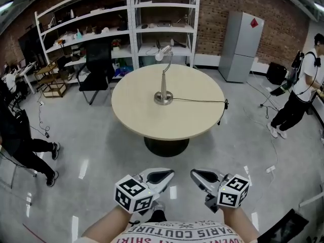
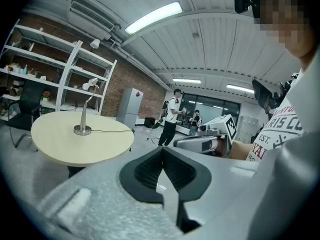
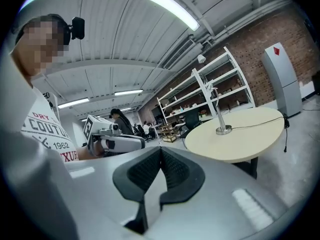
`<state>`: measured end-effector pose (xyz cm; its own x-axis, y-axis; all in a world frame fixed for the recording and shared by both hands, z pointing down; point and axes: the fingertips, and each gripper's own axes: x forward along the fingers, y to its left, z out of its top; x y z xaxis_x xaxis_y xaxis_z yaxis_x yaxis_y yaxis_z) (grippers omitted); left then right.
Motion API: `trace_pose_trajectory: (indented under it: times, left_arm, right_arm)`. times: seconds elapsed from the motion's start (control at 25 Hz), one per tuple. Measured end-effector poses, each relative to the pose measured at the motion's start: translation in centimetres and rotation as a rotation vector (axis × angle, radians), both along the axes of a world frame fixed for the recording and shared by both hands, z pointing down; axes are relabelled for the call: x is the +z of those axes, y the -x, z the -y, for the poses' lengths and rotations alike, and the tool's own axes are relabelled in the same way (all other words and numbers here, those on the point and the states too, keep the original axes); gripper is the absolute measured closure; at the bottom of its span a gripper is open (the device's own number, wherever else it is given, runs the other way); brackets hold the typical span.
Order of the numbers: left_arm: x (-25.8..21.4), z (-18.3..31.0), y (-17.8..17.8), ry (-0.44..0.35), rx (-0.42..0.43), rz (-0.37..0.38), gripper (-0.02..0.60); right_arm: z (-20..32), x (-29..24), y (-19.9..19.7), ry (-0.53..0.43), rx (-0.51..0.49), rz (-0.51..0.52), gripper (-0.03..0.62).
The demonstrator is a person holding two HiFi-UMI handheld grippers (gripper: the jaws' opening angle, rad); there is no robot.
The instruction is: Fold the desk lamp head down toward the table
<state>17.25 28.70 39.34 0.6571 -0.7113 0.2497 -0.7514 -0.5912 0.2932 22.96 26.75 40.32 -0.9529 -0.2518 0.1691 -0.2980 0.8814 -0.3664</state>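
Head view: slim silver desk lamp stands upright at the middle of the round beige bench, well ahead of you. Your left claw and right claw are both pinched shut and empty. The left sits closer to the lamp's line.

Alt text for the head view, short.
A desk lamp stands with its head raised on a round beige table, cord trailing right. Nearer the camera, the left gripper and right gripper are shut, empty, short of the table.
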Motion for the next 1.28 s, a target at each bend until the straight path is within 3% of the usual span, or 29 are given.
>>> trace_pose_trajectory:
  times: [0.28, 0.48, 0.76, 1.28]
  left_arm:
    - [-0.2, 8.9, 9.1, -0.023, -0.012, 0.006, 0.580]
    - [0.8, 13.0, 12.7, -0.030, 0.006, 0.006, 0.580]
    - [0.7, 17.0, 14.9, -0.055, 0.032, 0.006, 0.580]
    - [4.1, 23.0, 17.1, 0.023, 0.003, 0.018, 0.580]
  right_arm:
    - [9.1, -0.8, 7.9, -0.051, 0.020, -0.020, 0.589]
    - [13.4, -0.5, 11.4, -0.074, 0.040, -0.012, 0.589]
    - [16.2, 0.0, 13.2, -0.101, 0.018, -0.036, 0.565]
    - [25.2, 1.5, 14.9, -0.067, 0.025, 0.019, 0.494]
